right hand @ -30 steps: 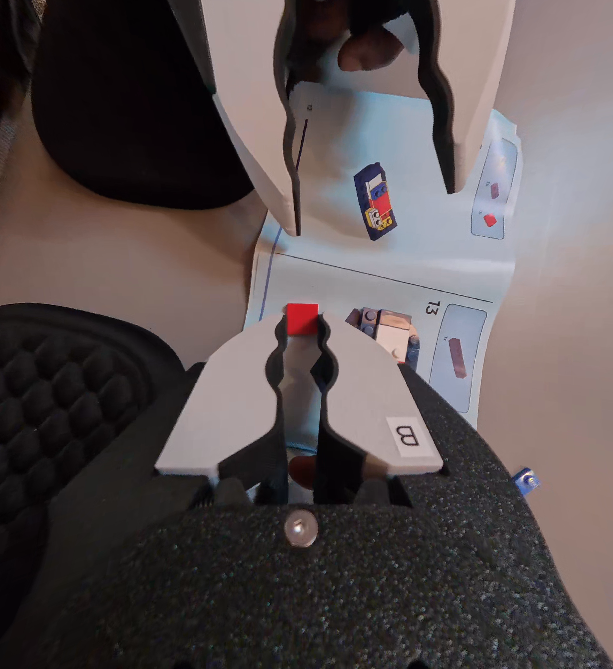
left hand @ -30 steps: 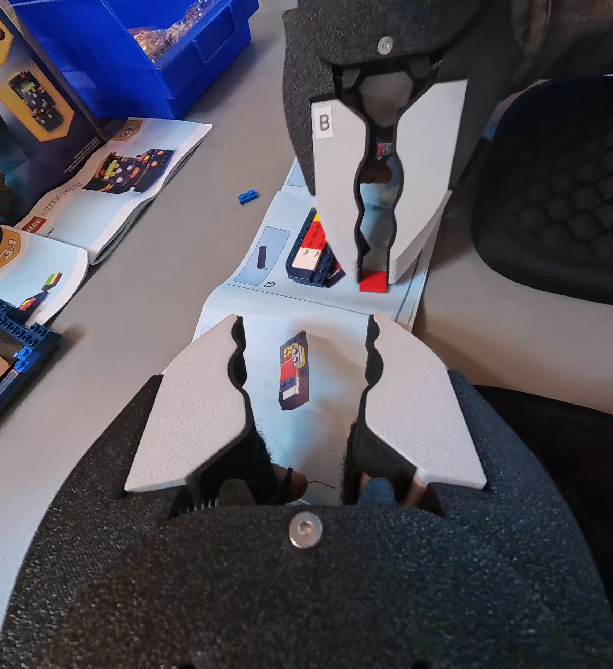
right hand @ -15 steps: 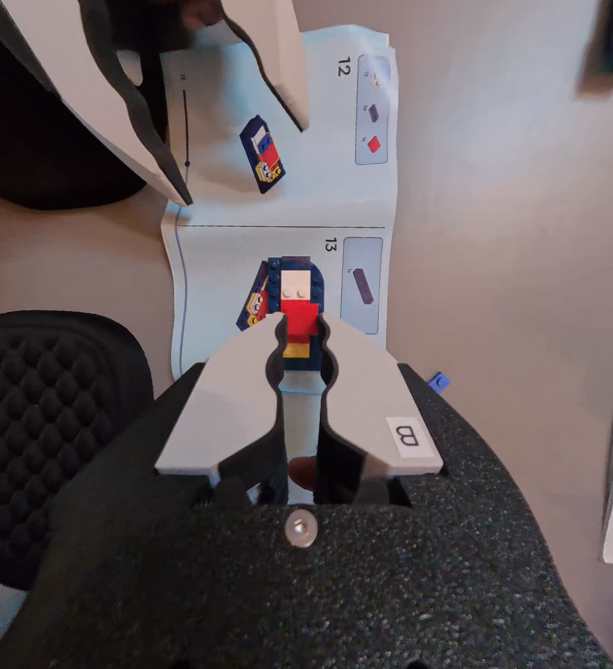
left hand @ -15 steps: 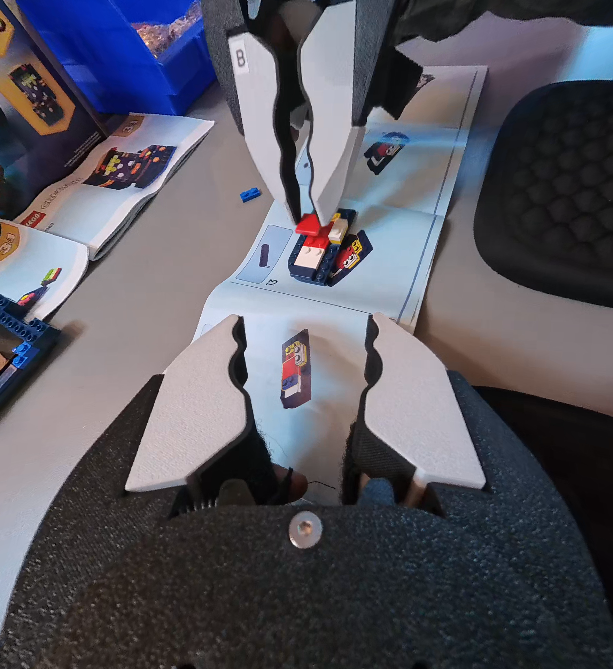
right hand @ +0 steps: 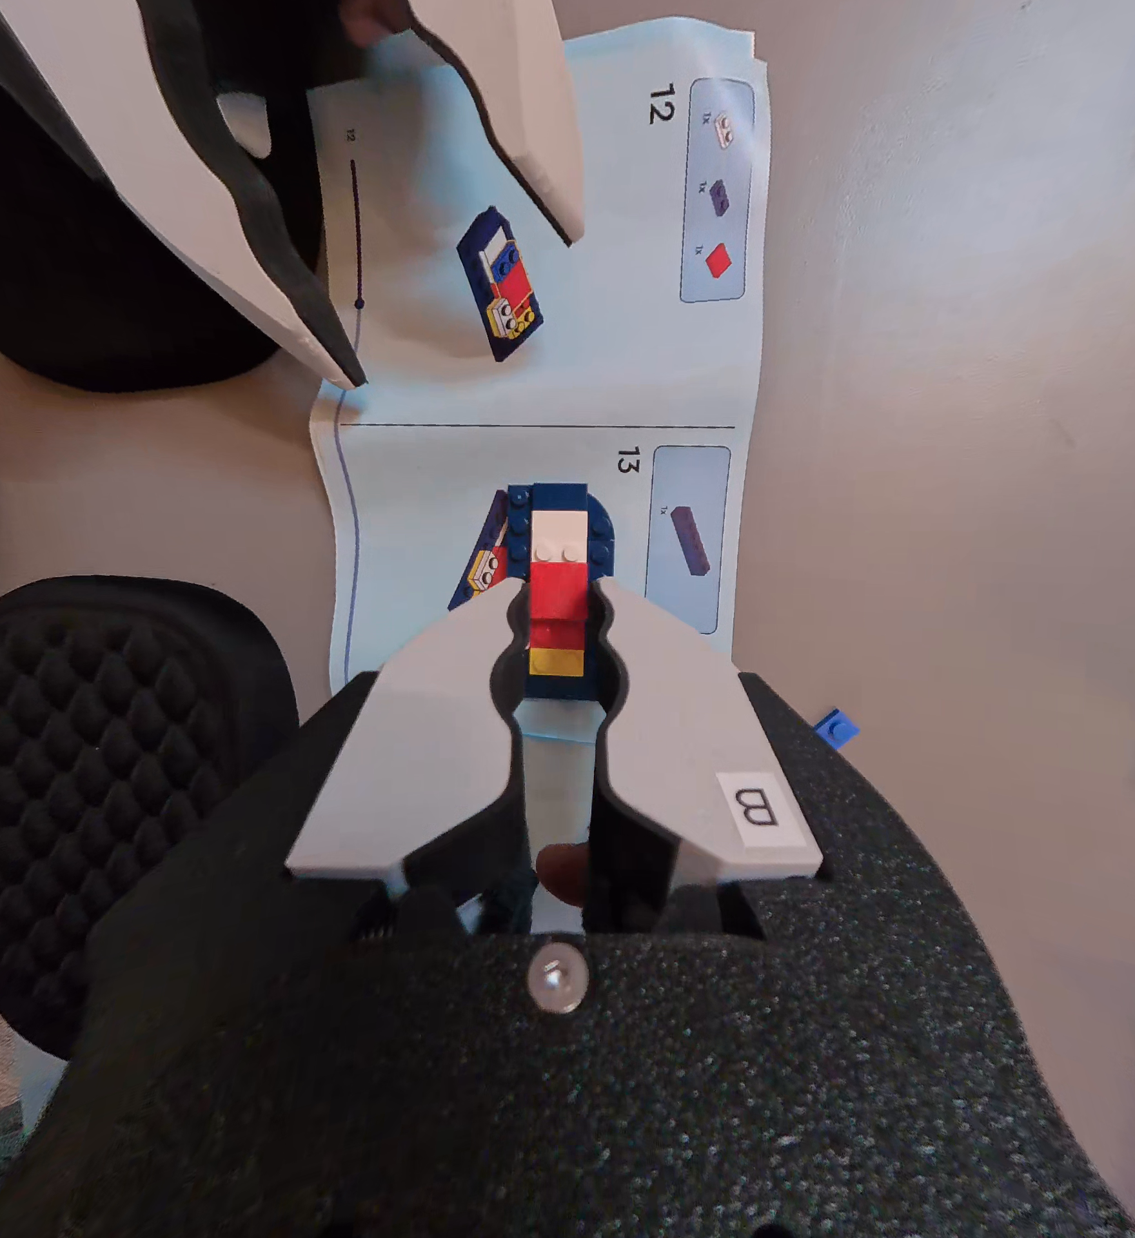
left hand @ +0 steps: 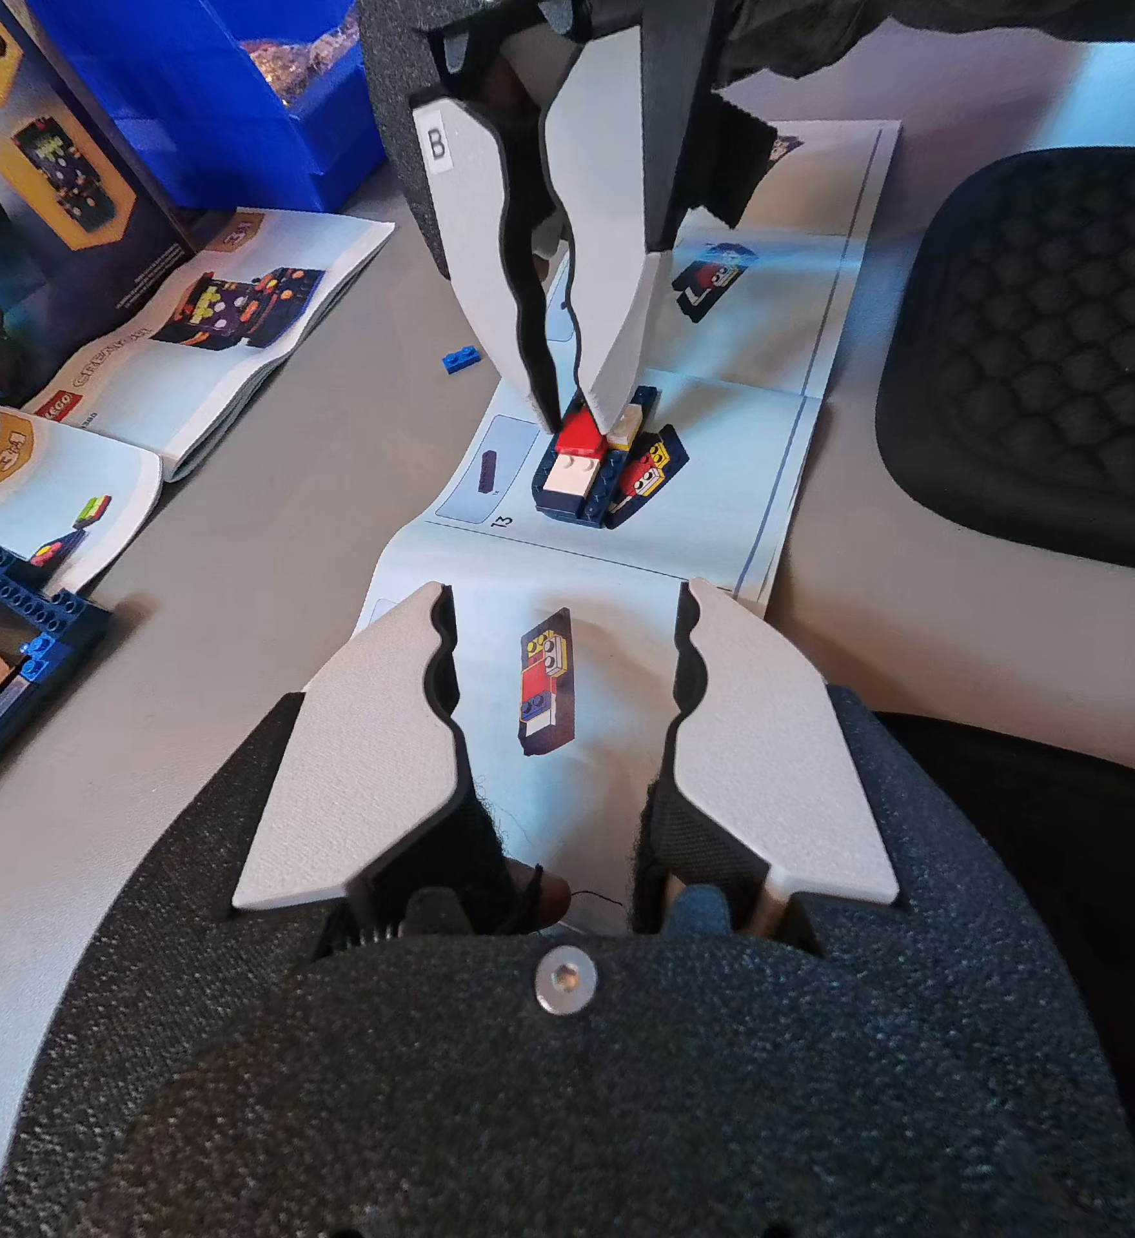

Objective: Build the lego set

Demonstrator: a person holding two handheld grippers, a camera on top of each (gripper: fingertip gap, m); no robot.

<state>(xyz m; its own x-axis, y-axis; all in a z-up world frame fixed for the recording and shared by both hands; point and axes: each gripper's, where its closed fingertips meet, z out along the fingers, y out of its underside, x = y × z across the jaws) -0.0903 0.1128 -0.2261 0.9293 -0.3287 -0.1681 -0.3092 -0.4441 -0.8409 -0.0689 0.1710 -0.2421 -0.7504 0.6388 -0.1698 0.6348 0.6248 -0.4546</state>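
Note:
My right gripper [right hand: 558, 588] is shut on a small red tile [right hand: 555, 603], with both pads against its sides. It holds the tile down on a small brick model [right hand: 602, 529] with a dark blue base, right next to the model's white brick [right hand: 558, 529]. The model stands on an open instruction booklet [right hand: 417, 469]. In the left wrist view the right gripper [left hand: 578, 422] comes down from above with the red tile [left hand: 578, 435] at the model [left hand: 571, 479]. My left gripper [left hand: 566, 589] is open and empty, hovering over the booklet [left hand: 719, 509] nearer to me. It also shows in the right wrist view [right hand: 461, 308].
A black textured pad [left hand: 1054, 348] lies right of the booklet. A loose blue plate [left hand: 461, 358] lies on the grey table. Further booklets [left hand: 216, 335], a printed box [left hand: 49, 167], a blue bin [left hand: 216, 100] and a dark blue brick frame [left hand: 9, 663] stand to the left. My hands' fingertips stand some 7 centimetres from each other.
My right gripper carried the red tile from the booklet's near right edge over to the model and lowered it onto it. My left gripper stayed open and in place.

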